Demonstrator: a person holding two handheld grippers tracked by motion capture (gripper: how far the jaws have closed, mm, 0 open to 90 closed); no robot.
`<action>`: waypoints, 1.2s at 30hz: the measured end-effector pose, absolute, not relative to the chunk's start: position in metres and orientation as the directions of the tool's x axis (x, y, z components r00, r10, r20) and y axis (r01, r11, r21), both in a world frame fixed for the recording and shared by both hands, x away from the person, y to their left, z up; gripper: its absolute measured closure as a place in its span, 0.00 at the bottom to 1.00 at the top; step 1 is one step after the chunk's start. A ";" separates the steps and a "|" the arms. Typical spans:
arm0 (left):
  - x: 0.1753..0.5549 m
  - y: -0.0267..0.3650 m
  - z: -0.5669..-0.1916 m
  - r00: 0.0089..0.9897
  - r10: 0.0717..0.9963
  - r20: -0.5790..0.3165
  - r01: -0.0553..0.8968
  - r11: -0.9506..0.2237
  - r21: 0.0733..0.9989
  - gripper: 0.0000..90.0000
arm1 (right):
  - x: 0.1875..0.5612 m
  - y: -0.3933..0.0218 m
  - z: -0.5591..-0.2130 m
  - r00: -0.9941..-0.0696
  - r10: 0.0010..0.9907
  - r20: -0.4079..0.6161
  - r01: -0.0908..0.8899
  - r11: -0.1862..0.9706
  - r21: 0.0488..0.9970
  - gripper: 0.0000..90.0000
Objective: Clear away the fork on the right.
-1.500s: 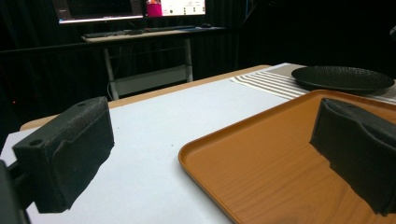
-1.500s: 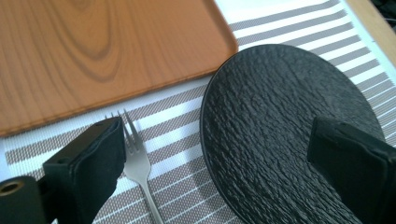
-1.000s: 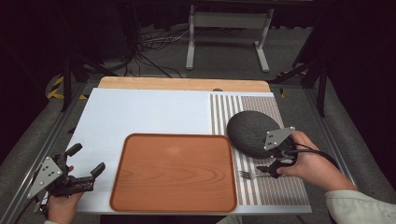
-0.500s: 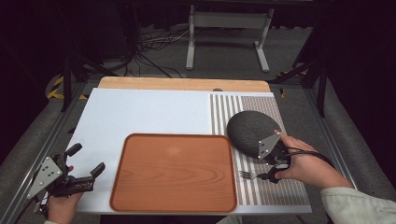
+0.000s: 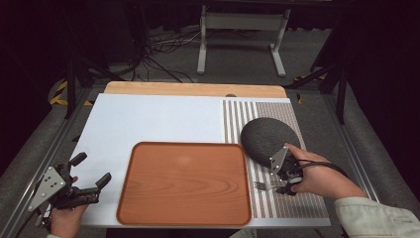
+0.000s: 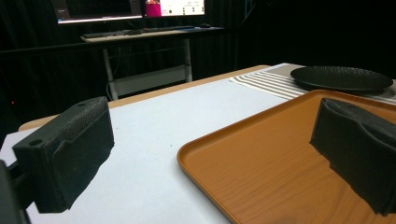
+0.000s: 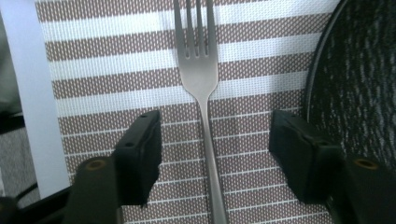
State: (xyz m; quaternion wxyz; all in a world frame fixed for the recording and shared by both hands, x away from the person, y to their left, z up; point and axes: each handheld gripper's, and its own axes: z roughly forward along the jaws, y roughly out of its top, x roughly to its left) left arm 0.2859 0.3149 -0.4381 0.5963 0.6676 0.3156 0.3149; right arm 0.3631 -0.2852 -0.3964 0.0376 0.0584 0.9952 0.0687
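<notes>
— Where's the fork [image 7: 201, 74]?
— On the striped mat [image 7: 116, 56], between the right gripper [image 7: 215, 154]'s 2 jaws, which have just been closing; apparently not touching it yet.
— And beyond it?
— The dark plate [image 5: 267, 136]; the left gripper [image 5: 89, 173] is agape beside the tray [image 5: 183, 183].

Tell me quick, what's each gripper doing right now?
Left gripper: open, holding nothing.
Right gripper: open, jaws just been closing around the fork handle on the striped placemat, not yet touching it.
</notes>
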 end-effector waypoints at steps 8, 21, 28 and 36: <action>0.286 0.316 -0.437 0.601 0.798 0.047 0.042 -0.090 0.995 0.00 | 0.364 -0.283 -0.407 -0.994 0.100 -0.040 0.098 0.994 0.058 0.59; 0.286 0.316 -0.438 0.601 0.798 0.045 0.043 -0.088 0.995 0.00 | 0.370 -0.283 -0.414 -0.998 0.063 -0.024 0.064 0.997 -0.042 0.86; 0.285 0.316 -0.438 0.602 0.797 0.046 0.043 -0.090 0.995 0.00 | 0.371 -0.282 -0.414 -0.998 0.060 -0.009 0.060 0.997 -0.052 0.93; 0.285 0.316 -0.438 0.601 0.798 0.047 0.043 -0.091 0.995 0.00 | 0.371 -0.283 -0.414 -0.999 0.043 -0.005 0.044 0.998 -0.053 0.95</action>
